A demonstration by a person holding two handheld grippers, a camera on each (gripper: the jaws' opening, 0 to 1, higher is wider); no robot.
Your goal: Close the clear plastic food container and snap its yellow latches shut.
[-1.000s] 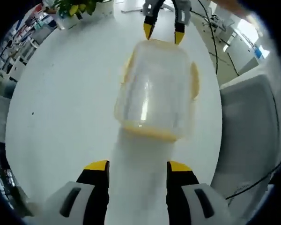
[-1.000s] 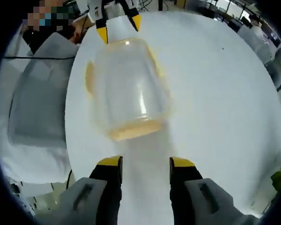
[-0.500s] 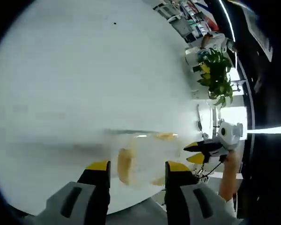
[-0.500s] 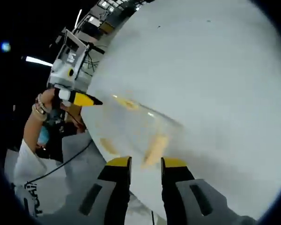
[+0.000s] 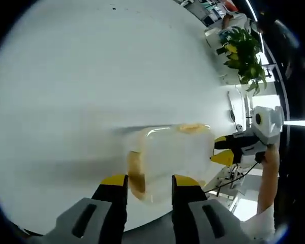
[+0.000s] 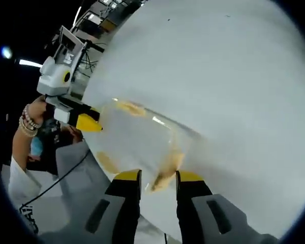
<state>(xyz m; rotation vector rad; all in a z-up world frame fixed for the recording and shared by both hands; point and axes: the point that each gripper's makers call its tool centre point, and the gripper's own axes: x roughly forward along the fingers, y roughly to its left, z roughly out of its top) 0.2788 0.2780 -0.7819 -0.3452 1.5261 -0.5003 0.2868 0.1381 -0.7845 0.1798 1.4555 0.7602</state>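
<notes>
A clear plastic food container with yellow latches sits on a white worktop, low in the centre of the left gripper view and lower left of centre in the right gripper view. The left tool stands with its yellow-tipped jaws parted on either side of the container's near end, one latch between them. The right tool likewise brackets the opposite end, jaws apart around a latch. Whether either pair presses the plastic cannot be told. A potted plant stands at the upper right of the left gripper view.
</notes>
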